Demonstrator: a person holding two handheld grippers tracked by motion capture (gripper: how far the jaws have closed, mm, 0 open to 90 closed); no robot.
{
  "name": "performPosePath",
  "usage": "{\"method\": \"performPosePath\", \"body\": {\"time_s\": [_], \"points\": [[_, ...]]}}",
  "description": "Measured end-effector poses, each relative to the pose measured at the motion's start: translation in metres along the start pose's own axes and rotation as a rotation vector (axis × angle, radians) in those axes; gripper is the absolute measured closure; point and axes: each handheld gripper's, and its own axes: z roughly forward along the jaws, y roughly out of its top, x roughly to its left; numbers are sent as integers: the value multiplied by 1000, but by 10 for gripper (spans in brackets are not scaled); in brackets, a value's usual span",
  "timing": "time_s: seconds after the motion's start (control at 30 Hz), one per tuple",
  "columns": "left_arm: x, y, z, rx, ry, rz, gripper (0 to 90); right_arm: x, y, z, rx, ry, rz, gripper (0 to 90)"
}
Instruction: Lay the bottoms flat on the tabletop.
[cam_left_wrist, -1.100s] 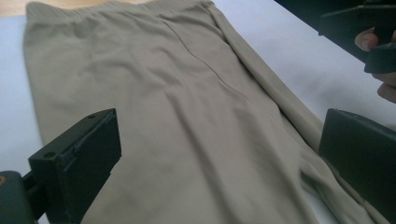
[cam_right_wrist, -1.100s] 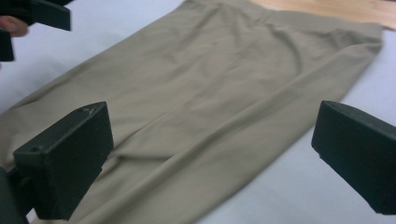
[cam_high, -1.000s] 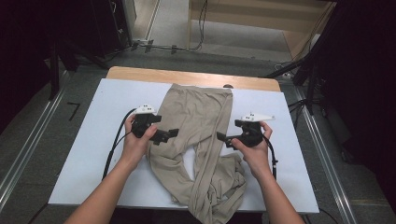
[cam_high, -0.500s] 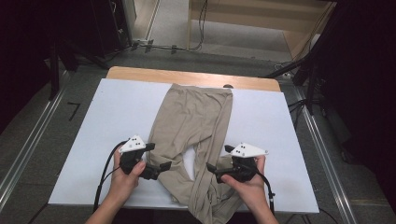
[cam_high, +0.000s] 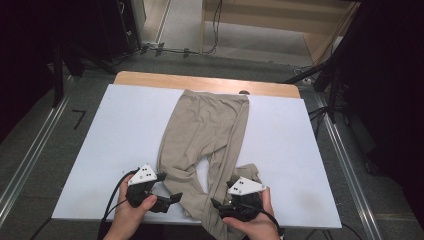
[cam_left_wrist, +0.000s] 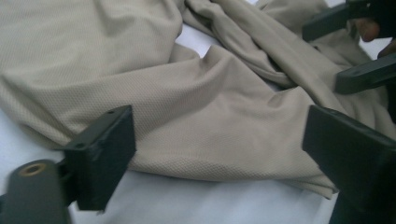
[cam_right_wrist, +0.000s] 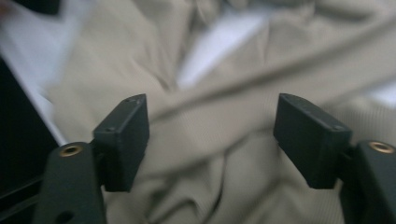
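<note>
Both sets of fingers have just been closing but stand apart, gripping nothing yet: the left gripper straddles one leg hem of the trousers, the right gripper hangs over the other, rumpled leg. The trousers lie flat, waist away, on the bench. Next, I'd judge, each must pinch its hem.

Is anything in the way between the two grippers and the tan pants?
No, nothing visible is. The left gripper and right gripper sit right at the leg ends of the tan pants; their jaws have just been closing, with cloth straight ahead between them.
</note>
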Motion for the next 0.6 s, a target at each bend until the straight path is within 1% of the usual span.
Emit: {"method": "performPosePath", "body": {"time_s": [0.03, 0.07, 0.1, 0.13, 0.17, 0.2, 0.23, 0.27, 0.3, 0.4, 0.43, 0.5, 0.53, 0.57, 0.6], "points": [[0, 0, 1, 9, 8, -2, 145, 0, -3, 3, 13, -16, 3, 325], [-1, 1, 2, 19, 24, -1, 147, -2, -4, 4, 20, -22, 11, 384], [-2, 0, 3, 22, 33, 3, 161, -3, -6, 6, 21, -22, 14, 470], [-3, 0, 3, 26, 41, 8, 184, -5, -7, 7, 30, -11, 18, 580], [-3, 0, 5, 38, 56, 15, 205, -8, -8, 7, 36, 8, 20, 669], [-4, -1, 6, 54, 78, 21, 237, -11, -8, 6, 29, 22, 34, 746], [-4, -2, 9, 71, 100, 17, 284, -15, -8, 5, 23, 37, 36, 778], [-4, -2, 10, 83, 126, 16, 353, -18, -8, 3, 19, 44, 46, 786], [-5, -2, 10, 84, 147, 22, 405, -22, -6, -1, 9, 50, 53, 786], [-9, -2, 12, 101, 221, 71, 570, -34, -2, -15, -47, 65, 75, 786], [-10, -2, 12, 100, 238, 69, 610, -38, -1, -20, -66, 66, 86, 791], [-10, -2, 13, 102, 270, 77, 703, -48, 3, -28, -90, 45, 89, 797], [-9, -1, 12, 103, 275, 74, 747, -54, 4, -32, -102, 39, 100, 798], [-7, -1, 12, 103, 264, 64, 821, -59, 5, -36, -119, 38, 116, 802], [-4, -1, 11, 100, 246, 50, 900, -65, 6, -39, -128, 23, 115, 802]]}}
